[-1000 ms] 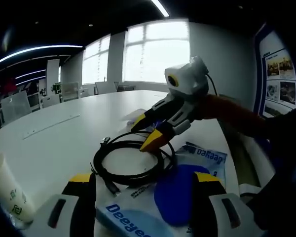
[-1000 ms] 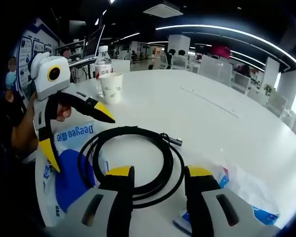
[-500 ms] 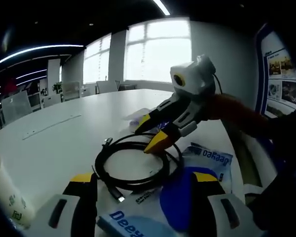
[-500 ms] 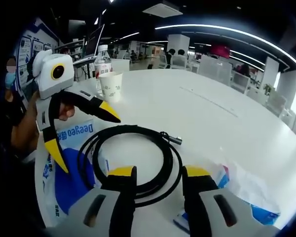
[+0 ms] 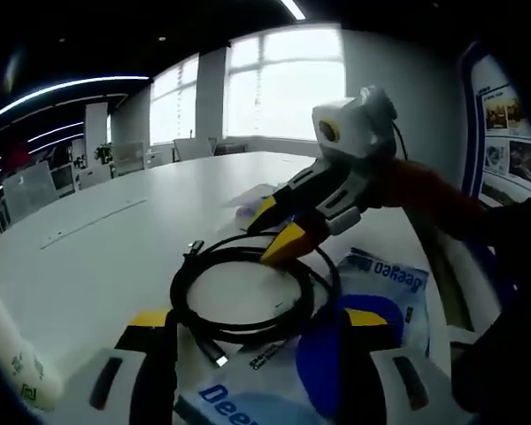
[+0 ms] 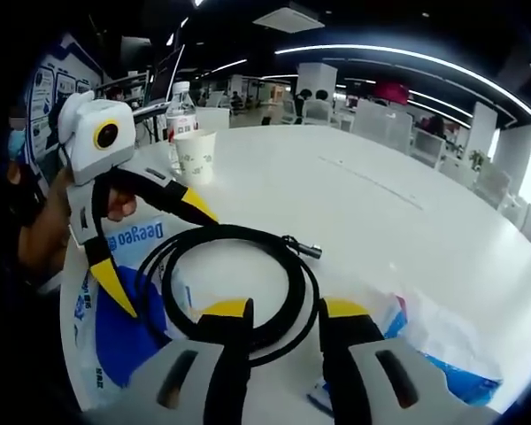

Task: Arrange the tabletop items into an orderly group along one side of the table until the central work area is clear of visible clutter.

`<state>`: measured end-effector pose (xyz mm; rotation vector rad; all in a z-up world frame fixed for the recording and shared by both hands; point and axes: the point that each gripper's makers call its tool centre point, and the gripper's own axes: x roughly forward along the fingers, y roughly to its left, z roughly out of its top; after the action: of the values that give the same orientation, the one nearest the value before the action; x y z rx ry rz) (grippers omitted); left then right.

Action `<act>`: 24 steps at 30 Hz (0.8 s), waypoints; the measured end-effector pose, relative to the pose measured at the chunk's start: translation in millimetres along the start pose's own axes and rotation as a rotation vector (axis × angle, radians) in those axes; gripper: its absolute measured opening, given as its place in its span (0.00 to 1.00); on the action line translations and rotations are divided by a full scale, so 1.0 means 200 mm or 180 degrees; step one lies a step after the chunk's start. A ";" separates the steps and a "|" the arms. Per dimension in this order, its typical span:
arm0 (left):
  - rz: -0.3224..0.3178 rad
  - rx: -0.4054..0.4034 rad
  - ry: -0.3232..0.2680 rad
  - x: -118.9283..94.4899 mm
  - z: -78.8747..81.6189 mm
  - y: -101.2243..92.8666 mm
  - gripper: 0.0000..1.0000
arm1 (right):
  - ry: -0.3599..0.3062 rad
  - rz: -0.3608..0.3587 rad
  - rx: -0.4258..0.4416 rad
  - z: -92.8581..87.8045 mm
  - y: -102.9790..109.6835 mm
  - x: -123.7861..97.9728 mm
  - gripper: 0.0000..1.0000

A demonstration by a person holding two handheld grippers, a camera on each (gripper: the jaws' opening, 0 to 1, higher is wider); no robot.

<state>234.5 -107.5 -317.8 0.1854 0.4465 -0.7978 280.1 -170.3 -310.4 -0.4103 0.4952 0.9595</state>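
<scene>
Right gripper (image 6: 279, 312) jaws apart over coiled cable (image 6: 234, 279), left gripper (image 6: 155, 252) apart nearby, cup (image 6: 196, 157), bottle (image 6: 180, 113) behind.

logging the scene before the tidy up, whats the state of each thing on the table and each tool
black cable: coiled in a loop, lying flat, partly on the blue and white bag
blue and white bag: flat on the table under the cable's edge
paper cup: upright
water bottle: upright, capped, behind the cup
left tool: open, jaws astride the cable's rim
right tool: open, low over the cable's far side
</scene>
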 end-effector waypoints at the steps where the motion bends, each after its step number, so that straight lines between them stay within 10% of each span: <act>1: 0.0008 0.0011 0.0003 0.00 0.00 0.00 0.71 | -0.0004 -0.0002 0.0007 0.00 0.00 0.00 0.24; 15: -0.0003 -0.0020 -0.0102 0.00 0.02 0.03 0.70 | -0.0101 -0.0066 0.0066 0.00 -0.02 -0.01 0.00; 17: -0.0006 -0.0046 -0.0167 -0.01 0.03 0.02 0.67 | -0.0118 0.0188 0.0273 0.00 0.05 0.00 0.00; 21: -0.0010 -0.0023 -0.0112 -0.01 0.01 0.01 0.67 | 0.0089 -0.0098 -0.0205 -0.05 -0.04 0.05 0.00; 24: -0.0011 -0.0088 -0.0154 -0.03 0.00 0.02 0.66 | -0.0139 0.0040 0.0100 0.01 -0.02 0.04 0.00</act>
<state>233.6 -100.1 -315.3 0.1393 0.4121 -0.7976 287.3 -166.3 -312.8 -0.3575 0.4730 0.9698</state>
